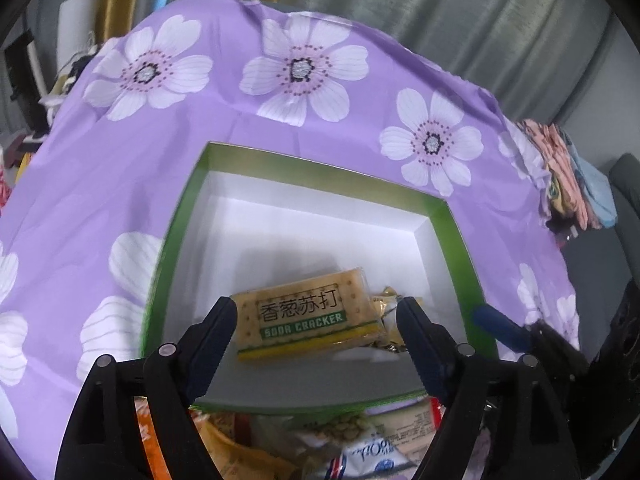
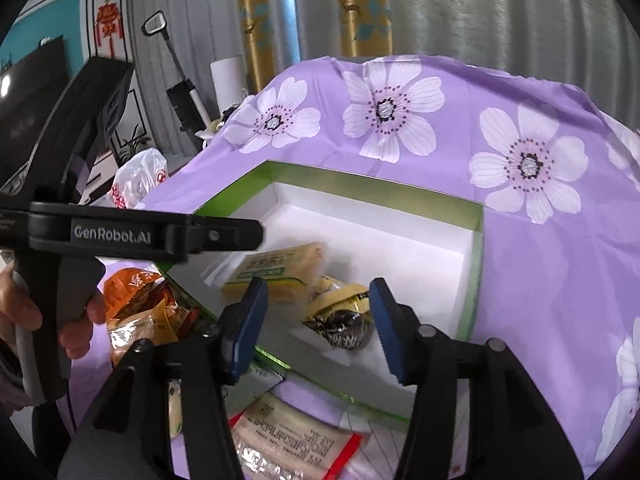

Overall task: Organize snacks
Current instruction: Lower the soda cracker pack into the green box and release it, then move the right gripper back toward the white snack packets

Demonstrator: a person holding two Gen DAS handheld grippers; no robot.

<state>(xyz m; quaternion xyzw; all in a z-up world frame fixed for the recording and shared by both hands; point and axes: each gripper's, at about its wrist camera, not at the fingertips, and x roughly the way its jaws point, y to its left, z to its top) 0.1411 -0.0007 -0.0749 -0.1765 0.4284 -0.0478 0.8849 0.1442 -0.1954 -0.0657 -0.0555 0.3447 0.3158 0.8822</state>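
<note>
A green-rimmed box with a white inside sits on the purple floral cloth. A soda cracker pack lies flat in the box's near part. Beside it rests a small yellow-and-brown wrapped snack. My left gripper hangs open over the cracker pack, with its right pad clear of the pack. My right gripper is open above the small snack and holds nothing. A hand holds the left tool at the left of the right wrist view.
Several loose snack packs lie in front of the box: an orange bag, a pale printed pack and others. Folded clothes are piled off the cloth's right edge. A white plastic bag lies beyond the left edge.
</note>
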